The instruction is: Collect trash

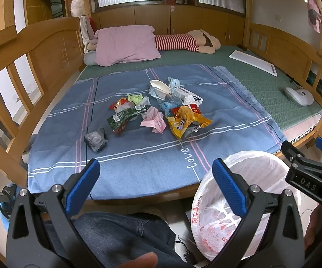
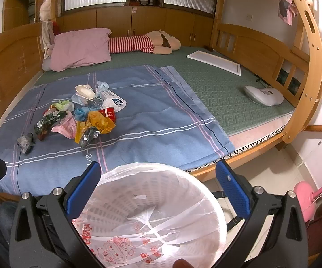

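A pile of trash lies on the blue striped blanket (image 1: 138,156): a yellow chip bag (image 1: 183,120), a pink crumpled wrapper (image 1: 154,120), a green wrapper (image 1: 125,116), a grey plastic wad (image 1: 95,139) and a white bowl (image 1: 159,86). The pile also shows in the right wrist view (image 2: 76,116). A white bin lined with a plastic bag (image 2: 152,214) stands on the floor by the bed's front edge; it also shows in the left wrist view (image 1: 234,201). My left gripper (image 1: 156,178) is open and empty, short of the pile. My right gripper (image 2: 158,183) is open and empty above the bin.
A pink pillow (image 1: 125,44) and a striped plush toy (image 1: 183,41) lie at the head of the bed. A white board (image 2: 214,62) and a white handheld device (image 2: 263,95) lie on the green mat. Wooden bed rails stand left and right. My knee (image 1: 120,234) is below.
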Available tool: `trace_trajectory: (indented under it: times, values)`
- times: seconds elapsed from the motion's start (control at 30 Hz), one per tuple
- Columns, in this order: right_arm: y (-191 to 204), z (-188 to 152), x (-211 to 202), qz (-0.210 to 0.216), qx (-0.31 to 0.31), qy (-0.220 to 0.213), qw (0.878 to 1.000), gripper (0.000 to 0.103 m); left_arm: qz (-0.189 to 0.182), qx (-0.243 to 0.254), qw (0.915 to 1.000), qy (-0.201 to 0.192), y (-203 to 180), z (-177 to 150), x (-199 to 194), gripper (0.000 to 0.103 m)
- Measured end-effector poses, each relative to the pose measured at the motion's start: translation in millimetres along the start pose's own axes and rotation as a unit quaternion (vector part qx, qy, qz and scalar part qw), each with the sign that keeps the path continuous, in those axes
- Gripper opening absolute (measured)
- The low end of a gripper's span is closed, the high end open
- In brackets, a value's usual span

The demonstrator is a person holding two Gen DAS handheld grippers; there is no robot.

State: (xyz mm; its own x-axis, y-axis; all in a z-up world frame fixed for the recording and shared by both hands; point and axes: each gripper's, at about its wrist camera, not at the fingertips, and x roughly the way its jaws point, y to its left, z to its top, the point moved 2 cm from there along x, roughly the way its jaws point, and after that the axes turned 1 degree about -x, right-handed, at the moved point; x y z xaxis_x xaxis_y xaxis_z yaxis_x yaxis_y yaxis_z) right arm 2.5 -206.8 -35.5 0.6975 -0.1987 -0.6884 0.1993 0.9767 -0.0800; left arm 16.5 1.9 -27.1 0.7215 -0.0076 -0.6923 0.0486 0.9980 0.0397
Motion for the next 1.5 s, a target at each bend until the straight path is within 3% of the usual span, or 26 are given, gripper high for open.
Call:
trace_trajectory:
  times: [1.33, 1.4, 1.5]
  values:
    - [-5, -1, 2, -0.006, 0.003, 0.004, 1.0, 0.1, 0.001, 0.007, 1.0, 0.006, -2, -4, 10, 0.1]
    - [-6, 0, 7, -0.002, 0.005, 0.012, 1.0, 0.1, 0.003, 0.007, 1.0, 0.0, 3, -1, 13, 0.1]
    - [-5, 3, 7, 0.007, -0.002, 0.006, 1.0, 0.1, 0.019, -0.025, 0.9992, -0.027, 39, 10, 23, 0.1]
